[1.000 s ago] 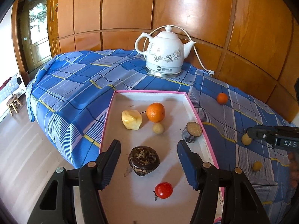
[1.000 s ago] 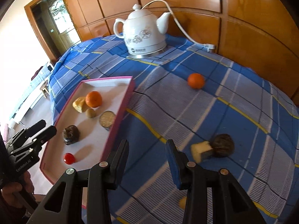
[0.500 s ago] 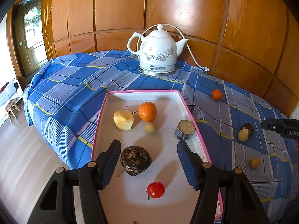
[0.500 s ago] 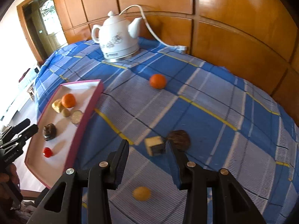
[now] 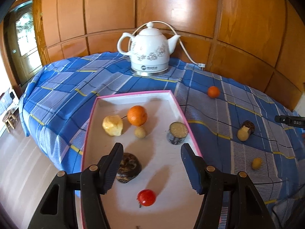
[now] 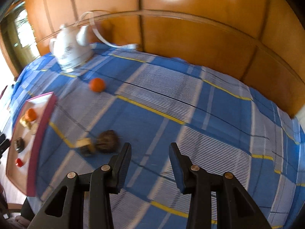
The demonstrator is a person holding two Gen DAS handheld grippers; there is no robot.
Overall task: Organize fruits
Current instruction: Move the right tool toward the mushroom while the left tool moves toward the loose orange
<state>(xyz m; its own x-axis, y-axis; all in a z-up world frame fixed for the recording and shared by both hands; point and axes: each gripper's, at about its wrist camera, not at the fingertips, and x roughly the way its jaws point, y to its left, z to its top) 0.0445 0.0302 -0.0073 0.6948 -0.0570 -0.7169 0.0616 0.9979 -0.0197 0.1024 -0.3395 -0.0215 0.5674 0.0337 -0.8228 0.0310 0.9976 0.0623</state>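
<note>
1. The right claw point(image 6: 150, 168) hangs with its jaws apart and nothing between them, over bare blue cloth point(image 6: 190, 114). The left claw point(image 5: 150, 168) is likewise spread and empty, above the tray point(image 5: 183, 112).
2. Loose fruit lies on the bed: an orange point(image 6: 97, 84) well ahead and left of the right claw, and a brown husk point(image 6: 106, 141) touching a pale chunk point(image 6: 85, 146) just left of its left finger. A small yellow fruit point(image 5: 256, 163) shows only from the left claw's camera.
3. The orange looks firm, light and round, so likely to roll; I would close across its widest part. The chunk looks soft and would bruise under a hard squeeze; the husk seems stiff and rough, easy to grip.
4. The right view is smeared by motion, so the chunk's shape is unclear. The tray's near end is cut off there, and a dark fruit point(image 5: 128, 167) sits partly behind the left claw's finger.
</note>
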